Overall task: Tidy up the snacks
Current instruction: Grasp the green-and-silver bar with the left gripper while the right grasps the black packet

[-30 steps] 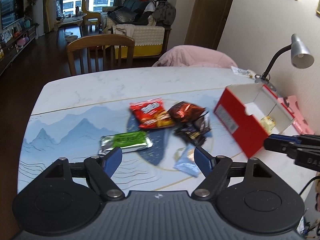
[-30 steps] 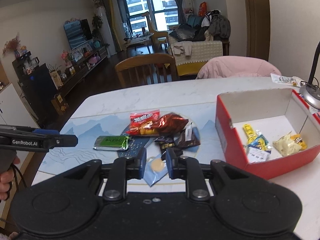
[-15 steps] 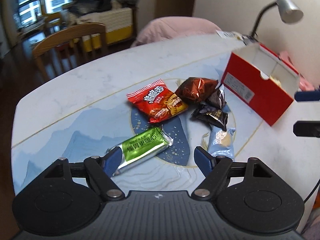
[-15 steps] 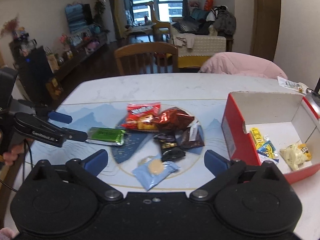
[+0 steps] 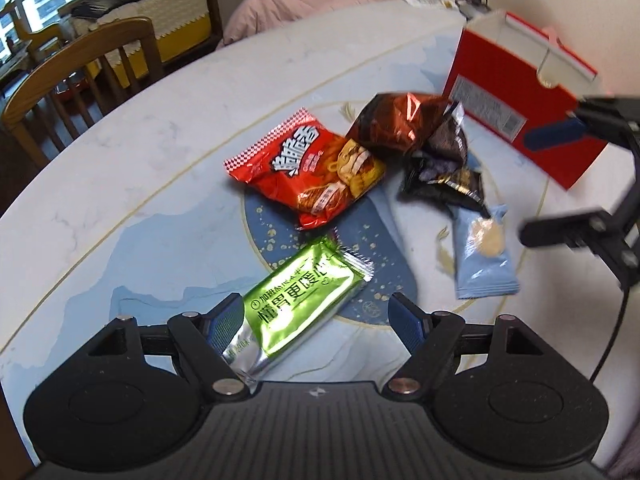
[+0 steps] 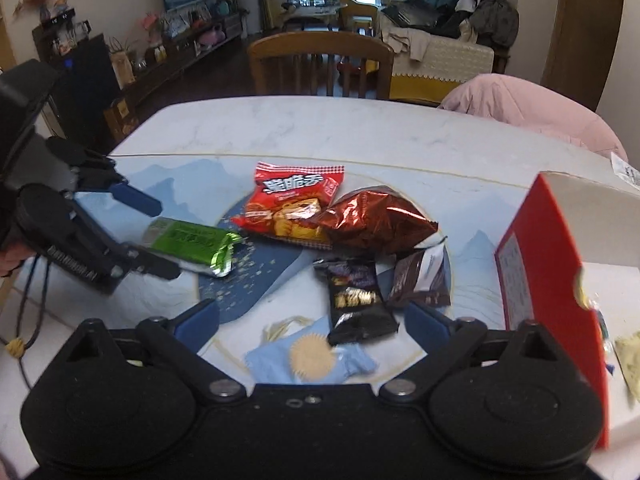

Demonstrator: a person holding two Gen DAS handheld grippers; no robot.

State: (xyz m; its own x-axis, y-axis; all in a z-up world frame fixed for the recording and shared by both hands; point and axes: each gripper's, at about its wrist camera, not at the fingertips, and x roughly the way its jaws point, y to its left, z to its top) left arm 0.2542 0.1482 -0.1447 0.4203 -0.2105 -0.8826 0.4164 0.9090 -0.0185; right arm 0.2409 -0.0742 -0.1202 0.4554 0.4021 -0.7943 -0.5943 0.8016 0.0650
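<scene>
On the marble table [image 5: 132, 152], five snack packs and a brown one lie clustered beside the red box [image 5: 516, 92], as I bring both grippers down over them. My left gripper [image 5: 316, 320] stands well open with the near end of the green pack [image 5: 304, 300] between its fingers; the foil end lies just beside the left pad [image 5: 226, 326], and I cannot tell whether it touches. My right gripper [image 6: 314, 322] is spread wide, its jaws just closing, with the light blue pack [image 6: 312, 358] lying flat between them and neither pad pressing on it. Past the blue pack sit the black pack [image 6: 356, 304] and the brown pack [image 6: 422, 280], side by side. Farther back the red pack [image 6: 292, 204] and the copper pack [image 6: 372, 220] overlap at their edges. The box stands open at my right, near the black and brown packs, with a pale snack [image 6: 628, 356] visible inside. A wooden chair [image 6: 320, 64] stands at the table's far side.
</scene>
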